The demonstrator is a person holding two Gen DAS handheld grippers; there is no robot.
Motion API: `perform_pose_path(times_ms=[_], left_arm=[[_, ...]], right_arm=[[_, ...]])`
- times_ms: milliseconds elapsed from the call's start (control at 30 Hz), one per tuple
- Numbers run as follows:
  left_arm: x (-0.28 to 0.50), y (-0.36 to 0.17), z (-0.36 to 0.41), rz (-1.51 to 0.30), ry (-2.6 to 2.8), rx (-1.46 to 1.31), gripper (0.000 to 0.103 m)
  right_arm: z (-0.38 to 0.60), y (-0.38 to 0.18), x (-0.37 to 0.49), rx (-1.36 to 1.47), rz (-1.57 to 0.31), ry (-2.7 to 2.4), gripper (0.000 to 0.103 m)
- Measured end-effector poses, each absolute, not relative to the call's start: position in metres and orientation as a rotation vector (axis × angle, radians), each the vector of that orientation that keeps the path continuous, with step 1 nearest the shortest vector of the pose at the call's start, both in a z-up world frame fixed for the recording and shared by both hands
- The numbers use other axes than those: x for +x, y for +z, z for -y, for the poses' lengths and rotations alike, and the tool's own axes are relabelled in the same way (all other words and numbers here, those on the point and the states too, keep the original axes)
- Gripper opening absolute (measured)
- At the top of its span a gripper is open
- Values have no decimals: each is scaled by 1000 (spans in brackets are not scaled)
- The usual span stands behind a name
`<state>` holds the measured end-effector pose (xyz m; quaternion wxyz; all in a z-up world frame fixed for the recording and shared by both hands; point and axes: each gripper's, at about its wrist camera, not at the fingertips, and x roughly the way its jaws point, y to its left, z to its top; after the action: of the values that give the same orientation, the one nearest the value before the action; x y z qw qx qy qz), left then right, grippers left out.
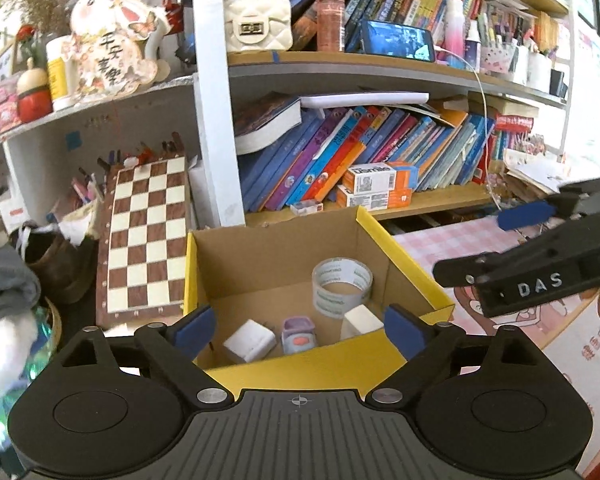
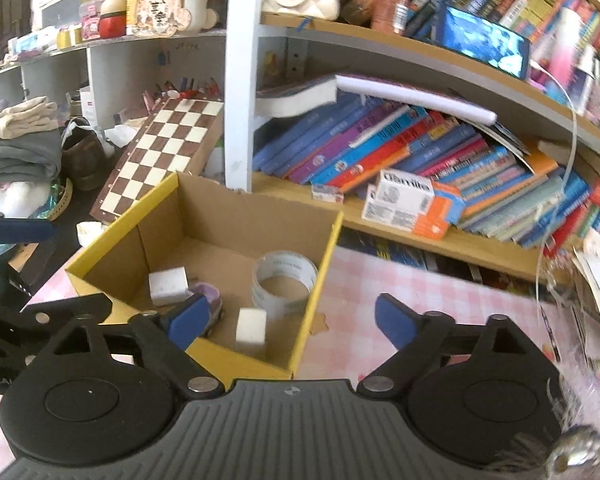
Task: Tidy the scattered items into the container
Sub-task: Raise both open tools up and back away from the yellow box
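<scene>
The cardboard box [image 1: 284, 256] with the yellow rim sits on the pink checked cloth [image 2: 380, 288], and four small things lie on its floor: a tape roll [image 1: 342, 286] towards the back, two white blocks [image 1: 249, 340] [image 1: 362, 320], and a little purple toy [image 1: 298, 334] between them. Both the left gripper [image 1: 298, 326] and the right gripper [image 2: 288, 318] hang with their jaws spread wide, holding nothing. I see no loose item on the visible cloth beside the box, though its edges are blurred. The risk I would watch is the grippers' closeness to the rim and to each other: a careless swing could clip the light box wall and tip or shove it, spilling what lies inside.
</scene>
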<state>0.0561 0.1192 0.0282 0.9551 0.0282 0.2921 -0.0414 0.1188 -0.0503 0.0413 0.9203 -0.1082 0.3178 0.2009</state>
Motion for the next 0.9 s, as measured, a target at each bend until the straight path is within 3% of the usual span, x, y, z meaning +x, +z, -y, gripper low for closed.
perform_pose_path(times_ms=[167, 900], left_arm=[[47, 25, -117, -607, -28, 35, 94], [35, 14, -80, -687, 59, 32, 95]], right_arm=[[59, 36, 106, -170, -679, 374, 100], [100, 9, 76, -132, -745, 235, 103]])
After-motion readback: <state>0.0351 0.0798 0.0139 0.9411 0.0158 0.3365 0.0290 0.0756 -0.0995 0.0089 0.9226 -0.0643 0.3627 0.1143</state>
